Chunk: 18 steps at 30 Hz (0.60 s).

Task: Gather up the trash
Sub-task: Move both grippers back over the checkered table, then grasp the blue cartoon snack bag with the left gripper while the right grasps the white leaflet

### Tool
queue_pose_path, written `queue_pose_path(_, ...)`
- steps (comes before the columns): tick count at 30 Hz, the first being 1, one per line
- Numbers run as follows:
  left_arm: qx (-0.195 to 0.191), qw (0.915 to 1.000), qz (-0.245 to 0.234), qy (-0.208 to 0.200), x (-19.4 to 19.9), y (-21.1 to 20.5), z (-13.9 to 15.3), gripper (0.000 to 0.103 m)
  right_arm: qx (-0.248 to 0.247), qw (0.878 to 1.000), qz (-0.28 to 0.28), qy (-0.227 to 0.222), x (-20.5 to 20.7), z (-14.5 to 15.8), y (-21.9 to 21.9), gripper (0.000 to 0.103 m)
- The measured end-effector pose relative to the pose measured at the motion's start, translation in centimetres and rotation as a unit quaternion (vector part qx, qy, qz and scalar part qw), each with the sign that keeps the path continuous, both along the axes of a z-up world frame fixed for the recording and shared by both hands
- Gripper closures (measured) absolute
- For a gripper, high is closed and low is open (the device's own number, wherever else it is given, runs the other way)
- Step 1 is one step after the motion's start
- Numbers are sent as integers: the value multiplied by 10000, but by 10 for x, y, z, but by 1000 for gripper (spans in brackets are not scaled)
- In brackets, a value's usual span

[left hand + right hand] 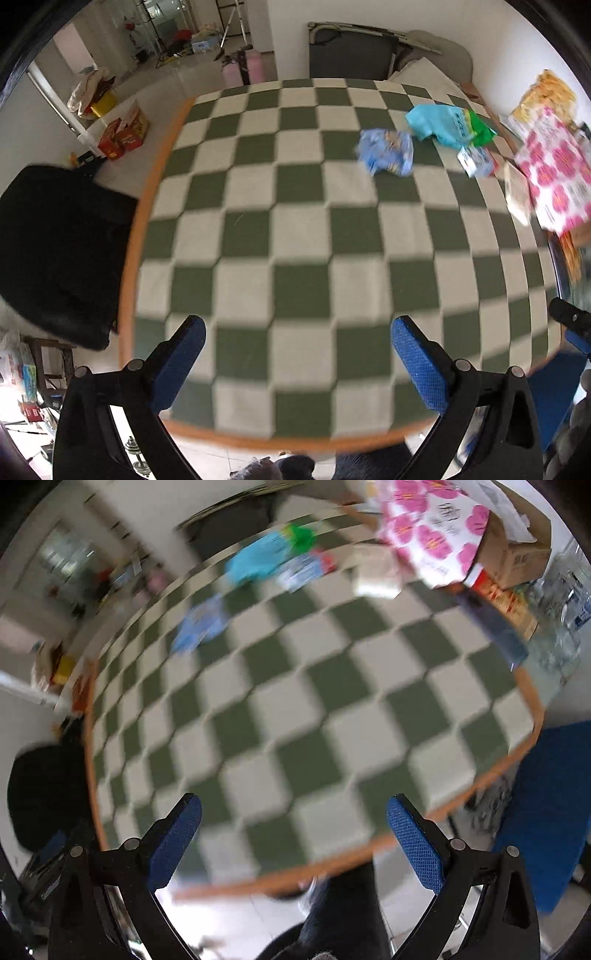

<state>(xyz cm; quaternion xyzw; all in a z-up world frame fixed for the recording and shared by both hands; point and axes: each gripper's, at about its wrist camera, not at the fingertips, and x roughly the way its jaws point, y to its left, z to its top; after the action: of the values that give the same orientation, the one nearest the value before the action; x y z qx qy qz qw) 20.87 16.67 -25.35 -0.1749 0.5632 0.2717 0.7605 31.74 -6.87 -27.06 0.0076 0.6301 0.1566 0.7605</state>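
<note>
Hovering over near edge of checkered table [295, 240]: left gripper [297, 332], jaws wide, holding nothing, touching nothing. Right gripper [293, 810] same, wide and empty, view tilted, blurred. Trash at 1 o'clock in left view: blue wrapper [388, 151], teal bag [443, 123] beyond, small carton [476, 160] beside. Floral box [554, 173] at 2 o'clock.
</note>
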Motion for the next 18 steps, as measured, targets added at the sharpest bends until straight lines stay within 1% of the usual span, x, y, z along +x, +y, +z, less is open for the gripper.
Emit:
queue_pose_path(2,-11,9999,-25,144,44,6,-8,0,-170,9995,-275,14,61,-12,-6,1)
queue_pose_path(4,-57,9995,-44,317,92,14,-23,0,-333,9980,-526,100,121,-28,-11,1)
queue_pose_path(6,-117,9990,-35,440,125,22,-36,0,-480,9966,-657,135,172,-45,-12,1)
queue_pose_path(10,-300,9978,-55,586,189,39,-68,0,-899,9931,-759,4,257,-78,-4,1)
queue_pose_path(15,-643,9955,120,687,234,57,-106,0,-1179,9897,-808,8,317,-118,11,1)
queue_pose_path(18,-825,9934,179,781,251,64,-126,0,-1284,9879,-874,18,336,-136,17,1)
